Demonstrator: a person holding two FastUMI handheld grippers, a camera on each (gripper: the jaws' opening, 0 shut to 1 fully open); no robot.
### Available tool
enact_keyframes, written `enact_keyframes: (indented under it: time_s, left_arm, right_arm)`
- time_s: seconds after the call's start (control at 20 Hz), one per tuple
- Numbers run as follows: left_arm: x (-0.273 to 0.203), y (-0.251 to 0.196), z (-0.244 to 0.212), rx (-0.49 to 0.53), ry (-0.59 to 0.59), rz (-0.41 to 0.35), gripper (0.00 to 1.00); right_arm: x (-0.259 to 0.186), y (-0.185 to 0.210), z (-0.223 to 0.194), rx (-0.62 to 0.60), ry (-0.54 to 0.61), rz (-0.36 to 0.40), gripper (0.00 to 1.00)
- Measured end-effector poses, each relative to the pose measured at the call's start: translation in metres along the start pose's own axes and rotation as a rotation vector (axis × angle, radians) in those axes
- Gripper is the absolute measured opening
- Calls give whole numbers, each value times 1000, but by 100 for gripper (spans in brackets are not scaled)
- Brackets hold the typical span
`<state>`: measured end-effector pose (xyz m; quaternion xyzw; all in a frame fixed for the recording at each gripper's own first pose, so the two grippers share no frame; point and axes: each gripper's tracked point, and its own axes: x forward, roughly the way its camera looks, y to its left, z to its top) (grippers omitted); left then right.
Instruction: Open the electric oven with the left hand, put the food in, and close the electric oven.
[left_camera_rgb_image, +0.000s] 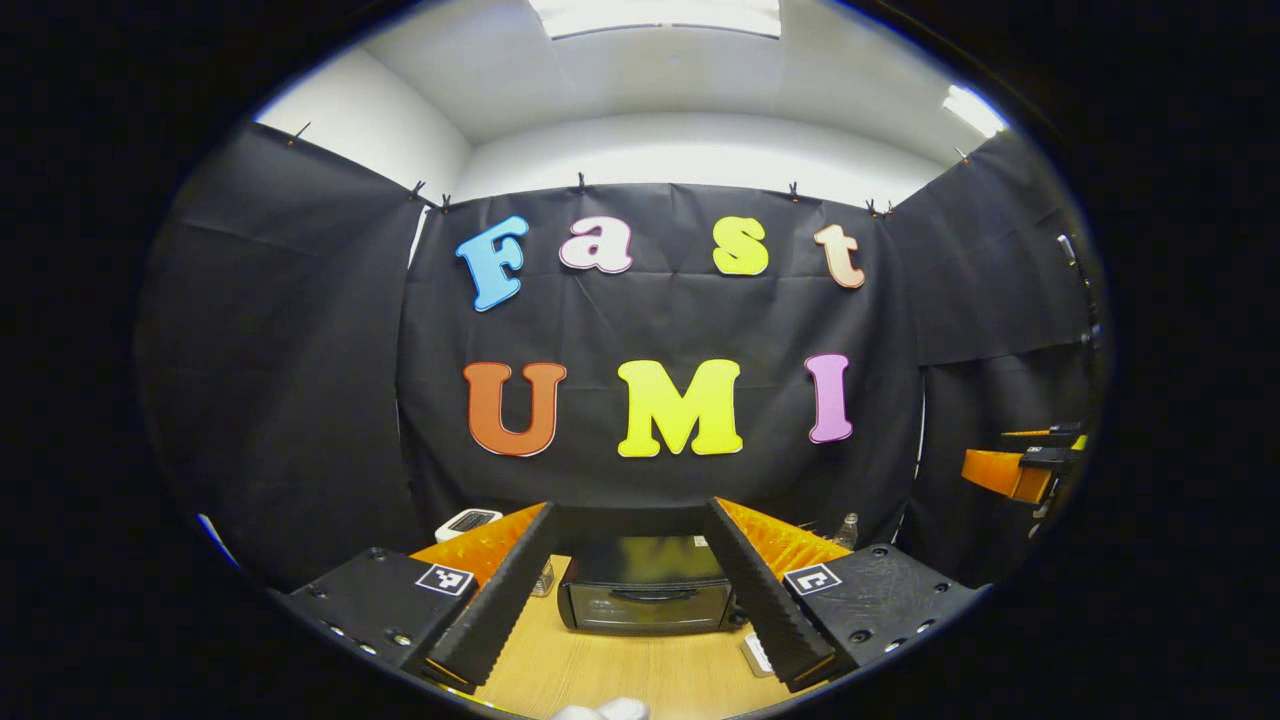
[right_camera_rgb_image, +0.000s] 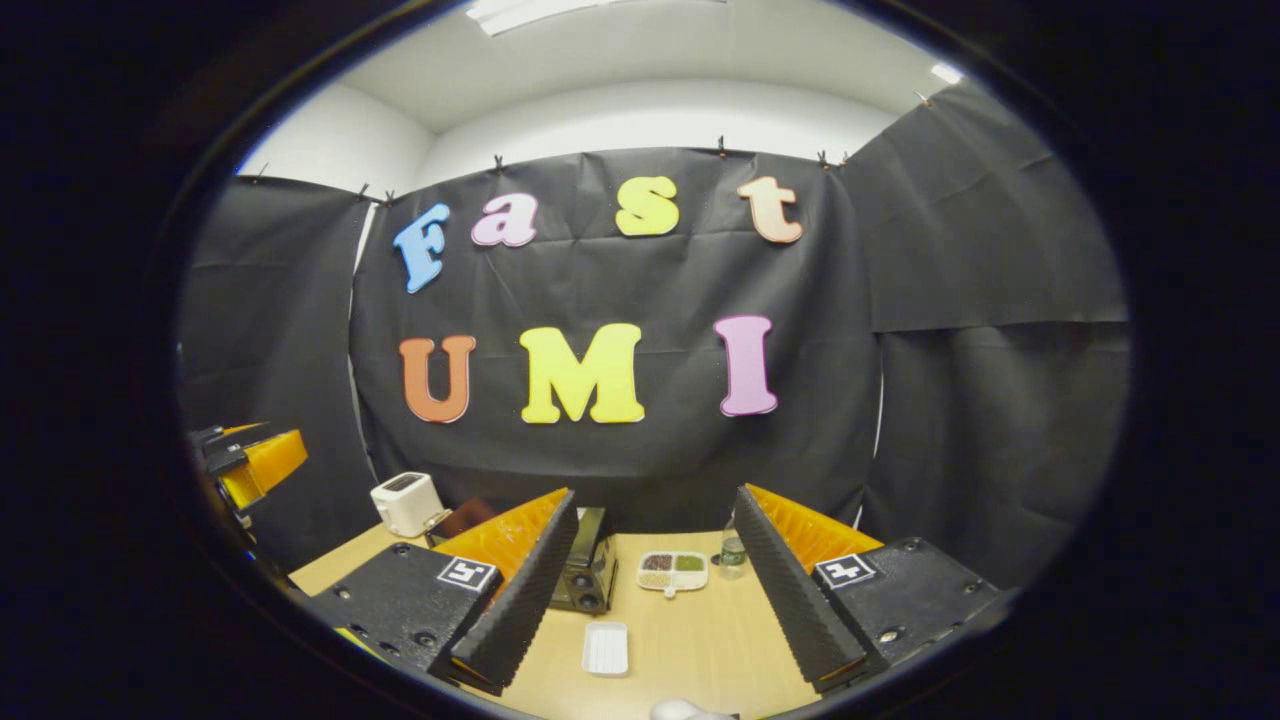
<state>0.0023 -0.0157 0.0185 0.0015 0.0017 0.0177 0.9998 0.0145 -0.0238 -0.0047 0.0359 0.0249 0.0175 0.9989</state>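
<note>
A small black electric oven (left_camera_rgb_image: 645, 595) stands on the wooden table (left_camera_rgb_image: 640, 675) with its glass door closed and the handle across the front. My left gripper (left_camera_rgb_image: 632, 512) hangs open in front of it, well apart, the oven framed between its fingers. In the right gripper view, the oven (right_camera_rgb_image: 592, 572) is half hidden behind one finger. Right of it lies a white divided dish (right_camera_rgb_image: 672, 570) with brown and green food. My right gripper (right_camera_rgb_image: 655, 493) is open and empty above the table. The right gripper (left_camera_rgb_image: 1020, 465) also shows far off at the right edge of the left gripper view.
A white toaster (right_camera_rgb_image: 408, 503) stands at the back left of the table, a small clear bottle (right_camera_rgb_image: 733, 550) beside the dish, and an empty white tray (right_camera_rgb_image: 606, 648) nearer me. A white rounded thing (left_camera_rgb_image: 603, 710) peeks in at the bottom edge.
</note>
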Motion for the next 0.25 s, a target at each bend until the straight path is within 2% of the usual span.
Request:
enact_keyframes:
  time_s: [0.05, 0.25]
  left_arm:
    - [-1, 1, -1, 0, 0, -2, 97]
    - [-3, 0, -1, 3, 4, -18, 97]
  right_arm:
    - [-1, 0, 0, 0, 2, -5, 90]
    - [-3, -2, -1, -1, -4, -24, 90]
